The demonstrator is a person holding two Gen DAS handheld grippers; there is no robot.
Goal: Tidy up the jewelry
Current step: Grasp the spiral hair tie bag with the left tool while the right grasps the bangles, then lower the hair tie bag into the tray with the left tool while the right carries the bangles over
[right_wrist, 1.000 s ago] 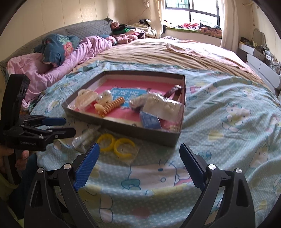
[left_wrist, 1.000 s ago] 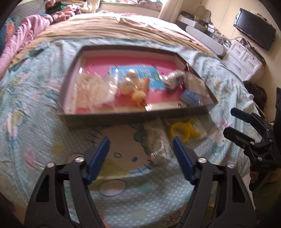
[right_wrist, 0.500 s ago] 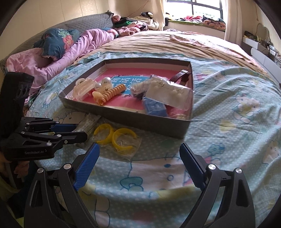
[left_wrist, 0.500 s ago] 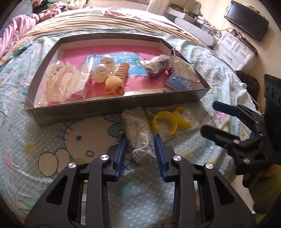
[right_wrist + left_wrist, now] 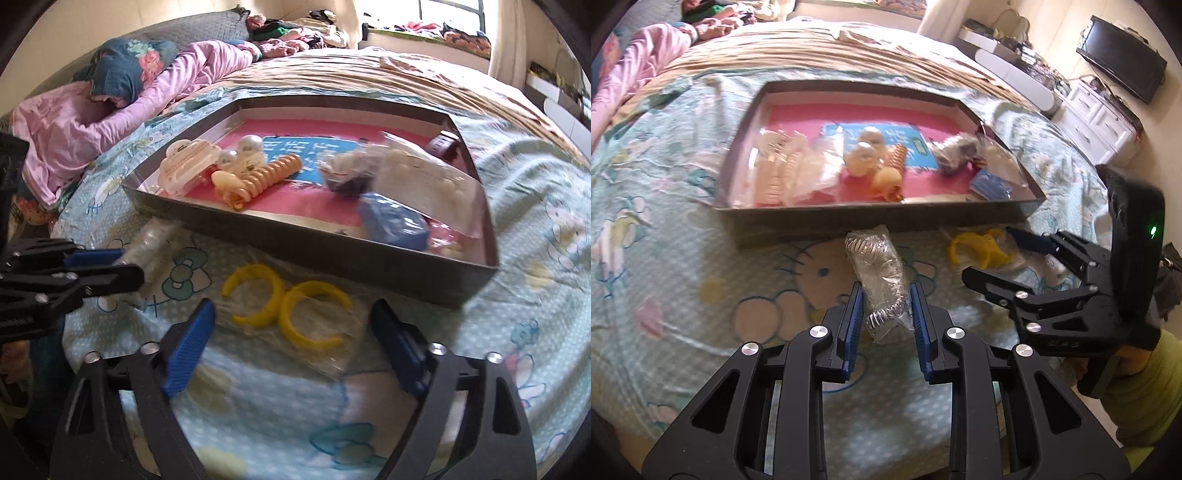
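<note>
My left gripper (image 5: 886, 314) is shut on the near end of a clear bag of silver spiral jewelry (image 5: 877, 269), which lies on the bedsheet in front of the tray. The same bag (image 5: 155, 236) shows beside the left gripper (image 5: 129, 264) in the right wrist view. My right gripper (image 5: 291, 321) hangs low over a clear bag with two yellow bangles (image 5: 288, 306). Its jaws are closing with the bag between them, and the pads stand clear of it. The dark grey tray (image 5: 879, 218) with a pink floor holds a cream hair claw (image 5: 188, 162), pearls, an orange spiral tie (image 5: 269, 173) and a blue packet (image 5: 395, 221).
Everything lies on a bed with a light blue cartoon sheet (image 5: 258, 406). A pink blanket (image 5: 74, 125) is bunched at the far left. White drawers (image 5: 1100, 122) and a television (image 5: 1123, 74) stand beyond the bed's right side. The bed's front edge is close below both grippers.
My left gripper has gone from wide open to shut on the silver spiral bag. My right gripper has come down and closer to the yellow bangles, and its jaws have narrowed.
</note>
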